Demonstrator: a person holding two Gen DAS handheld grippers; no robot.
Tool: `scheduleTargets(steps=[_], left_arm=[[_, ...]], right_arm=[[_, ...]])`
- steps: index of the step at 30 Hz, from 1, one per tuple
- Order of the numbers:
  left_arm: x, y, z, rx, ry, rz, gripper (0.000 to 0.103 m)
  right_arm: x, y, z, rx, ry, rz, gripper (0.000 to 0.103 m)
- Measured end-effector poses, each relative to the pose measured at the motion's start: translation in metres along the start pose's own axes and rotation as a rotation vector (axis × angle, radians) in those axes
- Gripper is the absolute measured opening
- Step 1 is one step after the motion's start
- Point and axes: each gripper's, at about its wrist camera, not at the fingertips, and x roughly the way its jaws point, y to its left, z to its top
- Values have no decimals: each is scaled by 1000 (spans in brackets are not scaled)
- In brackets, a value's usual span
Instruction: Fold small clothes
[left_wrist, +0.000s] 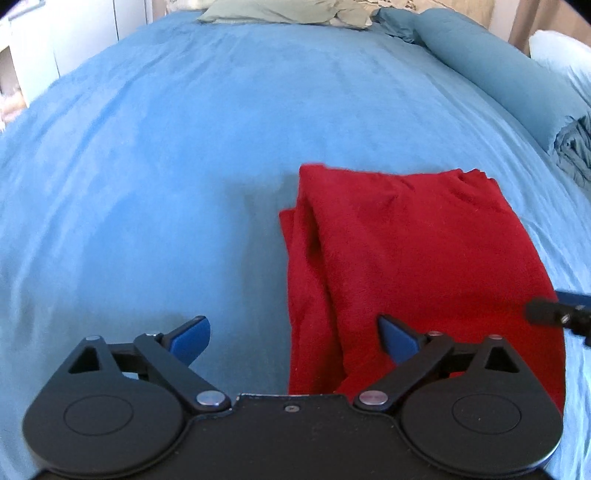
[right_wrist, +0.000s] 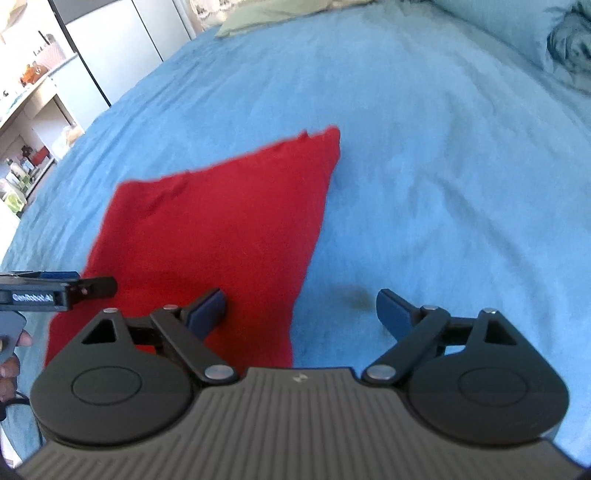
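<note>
A red cloth (left_wrist: 417, 266) lies folded on the blue bed cover (left_wrist: 166, 166), with doubled layers along its left edge. My left gripper (left_wrist: 293, 341) is open and empty, above the cloth's near left edge. In the right wrist view the red cloth (right_wrist: 221, 229) lies left of centre. My right gripper (right_wrist: 301, 314) is open and empty, over the cloth's near right edge. The right gripper shows at the right edge of the left wrist view (left_wrist: 561, 314); the left gripper shows at the left edge of the right wrist view (right_wrist: 55, 291).
A rolled teal blanket (left_wrist: 498, 77) lies at the far right of the bed, and a green pillow (left_wrist: 266, 13) at its head. Shelves with small items (right_wrist: 29, 110) and white cabinets (right_wrist: 122, 40) stand beyond the bed's left side.
</note>
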Motion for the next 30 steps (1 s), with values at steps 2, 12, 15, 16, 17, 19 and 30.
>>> scheduleTargets(steps=[2,12,15,16,17,19,30], left_arm=[[-14,-6,8,18,-23,21,98],[-150,-36,56,-14,-161,11,103],[-202,-48,61,-20,-177,39,103],[-221,-52,61,-28,-174,50,103],[-235,-56,61,-38,-171,56,103],[-267,-57,55,-63,-177,51,103],[-383,-74,25,-21,-85,80,103]], right_arm=[[-20,1,7,2,-32,12,103],[-163,33,62,8,-196,-19,103],[-218,45,73,35,-247,-30,103],[-236,50,75,34,-259,-41,103],[-255,56,77,33,-270,-58,103],[-286,66,79,21,-272,-91,103],[-402,132,53,-106,-103,-277,103]])
